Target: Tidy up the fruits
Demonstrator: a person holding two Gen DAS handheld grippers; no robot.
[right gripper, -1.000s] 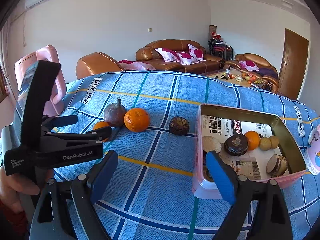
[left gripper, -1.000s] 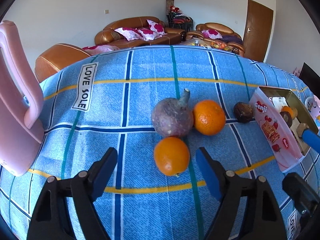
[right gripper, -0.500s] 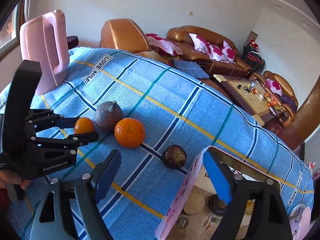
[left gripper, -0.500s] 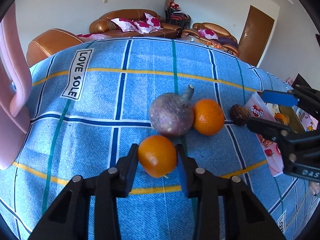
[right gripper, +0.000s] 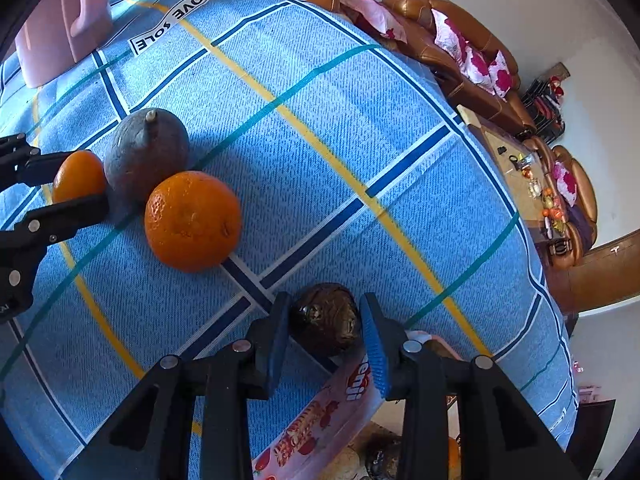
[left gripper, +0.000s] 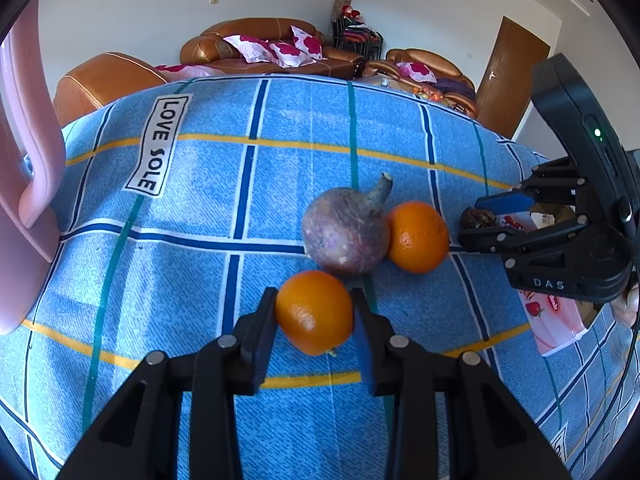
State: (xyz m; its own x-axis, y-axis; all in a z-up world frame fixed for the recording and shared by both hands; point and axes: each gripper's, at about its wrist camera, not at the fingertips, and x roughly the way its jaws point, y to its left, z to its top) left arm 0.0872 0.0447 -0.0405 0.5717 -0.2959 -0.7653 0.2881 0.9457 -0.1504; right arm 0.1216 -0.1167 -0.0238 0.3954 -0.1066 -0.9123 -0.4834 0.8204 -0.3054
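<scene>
My left gripper (left gripper: 314, 316) is shut on a small orange (left gripper: 315, 312) resting on the blue checked tablecloth; it also shows in the right wrist view (right gripper: 78, 178). Behind it lie a purple-grey stemmed fruit (left gripper: 346, 236) and a bigger orange (left gripper: 418, 237). My right gripper (right gripper: 325, 330) has its fingers on both sides of a dark brown fruit (right gripper: 325, 320), closed against it. The pink tin box (right gripper: 320, 420) with several fruits inside lies right under the right gripper.
A pink chair back (left gripper: 24, 160) stands at the table's left edge. Brown sofas (left gripper: 260, 40) with red-patterned cushions and a wooden door (left gripper: 516, 76) lie beyond the table. The tablecloth (right gripper: 320, 120) stretches away behind the fruits.
My left gripper closed on the small orange. My right gripper swung from over the box to the dark brown fruit and closed around it.
</scene>
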